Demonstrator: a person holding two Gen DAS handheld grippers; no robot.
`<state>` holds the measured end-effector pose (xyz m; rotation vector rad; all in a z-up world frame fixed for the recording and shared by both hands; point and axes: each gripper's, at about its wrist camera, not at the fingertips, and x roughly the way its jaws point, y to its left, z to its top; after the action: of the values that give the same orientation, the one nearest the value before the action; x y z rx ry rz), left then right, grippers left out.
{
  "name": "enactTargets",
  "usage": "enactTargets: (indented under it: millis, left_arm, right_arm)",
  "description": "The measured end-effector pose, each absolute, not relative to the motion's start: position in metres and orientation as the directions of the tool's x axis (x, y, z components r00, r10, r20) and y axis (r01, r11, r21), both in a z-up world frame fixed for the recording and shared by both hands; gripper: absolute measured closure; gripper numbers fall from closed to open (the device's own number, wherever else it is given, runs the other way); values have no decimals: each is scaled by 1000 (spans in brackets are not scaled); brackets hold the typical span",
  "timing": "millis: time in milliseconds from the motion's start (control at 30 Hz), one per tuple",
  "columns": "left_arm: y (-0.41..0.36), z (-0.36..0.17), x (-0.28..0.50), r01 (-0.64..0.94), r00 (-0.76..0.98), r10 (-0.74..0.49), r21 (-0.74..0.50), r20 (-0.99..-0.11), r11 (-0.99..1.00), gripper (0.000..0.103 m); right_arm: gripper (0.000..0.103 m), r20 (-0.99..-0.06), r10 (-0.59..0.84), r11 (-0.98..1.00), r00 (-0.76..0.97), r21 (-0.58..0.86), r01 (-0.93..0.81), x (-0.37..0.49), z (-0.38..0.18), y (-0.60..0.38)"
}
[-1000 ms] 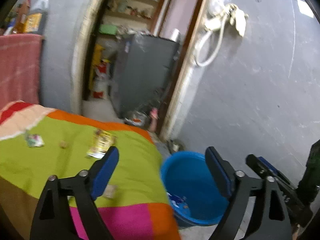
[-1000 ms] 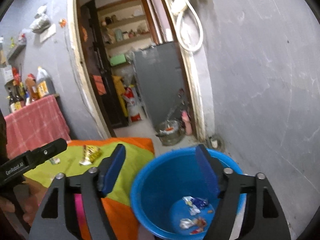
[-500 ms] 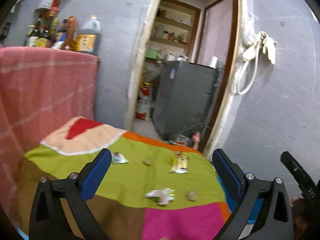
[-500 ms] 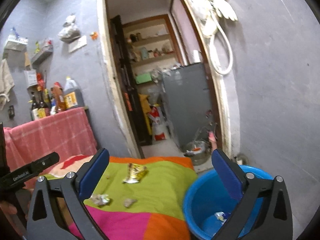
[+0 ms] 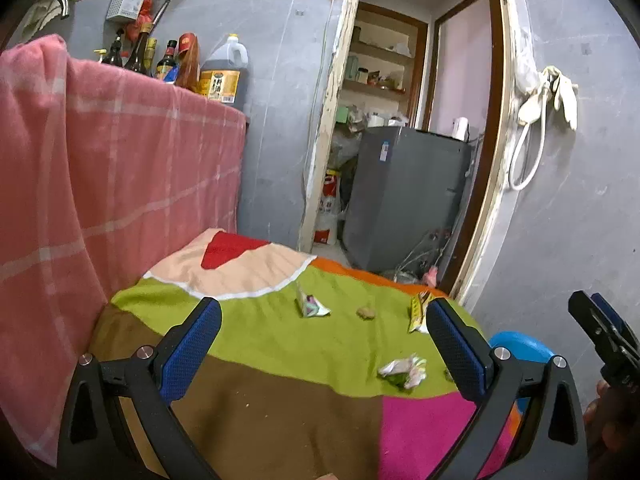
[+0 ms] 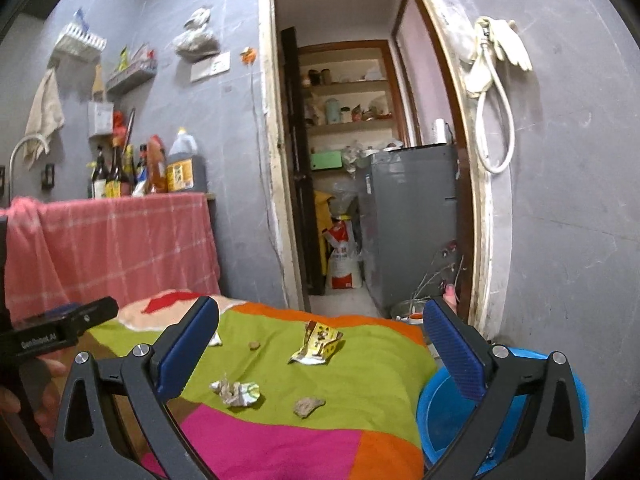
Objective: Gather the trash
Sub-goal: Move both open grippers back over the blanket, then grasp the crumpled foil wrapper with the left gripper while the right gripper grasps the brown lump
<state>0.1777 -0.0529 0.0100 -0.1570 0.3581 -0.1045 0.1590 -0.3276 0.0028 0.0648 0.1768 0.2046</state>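
Trash lies on a colourful cloth-covered table [image 5: 280, 336]: a yellow wrapper [image 6: 318, 343], also in the left wrist view [image 5: 418, 313], a crumpled paper wad [image 6: 236, 391] [image 5: 402, 369], a small folded wrapper [image 5: 310, 306], a brown scrap [image 6: 308, 405] and a small crumb [image 6: 253, 345] [image 5: 365, 312]. A blue bucket [image 6: 444, 408] [image 5: 520, 346] stands on the floor at the table's right end. My left gripper [image 5: 324, 352] is open and empty above the table. My right gripper [image 6: 320, 352] is open and empty, also above the table.
A pink checked cloth [image 5: 100, 184] hangs over a counter with bottles [image 6: 152, 168] at the left. A doorway behind the table shows a grey appliance [image 6: 408, 224] and shelves. A grey wall [image 6: 568, 200] stands at the right with a white hose [image 6: 492, 120].
Both grippers have swung left and away from the blue bucket toward the table. The trash on the cloth now lies between the fingers of each. Both stay open.
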Motion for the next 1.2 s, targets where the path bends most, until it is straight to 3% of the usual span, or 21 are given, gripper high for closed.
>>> enactTargets:
  millis: [333,400,467,633,800,967,1200]
  left_arm:
    - [-65,-19,204,129,859,-185,-147,-478,981,3]
    - [-71,-23,211,148,837,-200,-141,-509,979,3]
    - [-77,-28,219,174,807,-219,-134,-548,976,3]
    - [-89,-40,236,233,735,-276,-151,-619,961,4]
    - [-101,-48,249,274,678,-316,-171,-663,946,26]
    - [-110,-55,264,296,622,-353,-207,-699,932,47]
    - [-119,-64,278,312,565,-385,-244,-730,918,68]
  right_arm:
    - [0,-330,187,982,925,90,-166,187,-32,-332]
    - [5,-359,201,979,912,102,-176,193,-38,-335]
    - [16,-390,209,978,897,107,-181,199,-43,-336]
    - [28,-466,228,974,855,106,-202,211,-54,-334]
    - [50,-531,251,968,809,115,-225,223,-66,-332]
    - [54,-575,273,961,771,126,-246,232,-76,-330]
    - [61,-639,301,949,708,132,-286,244,-88,-322]
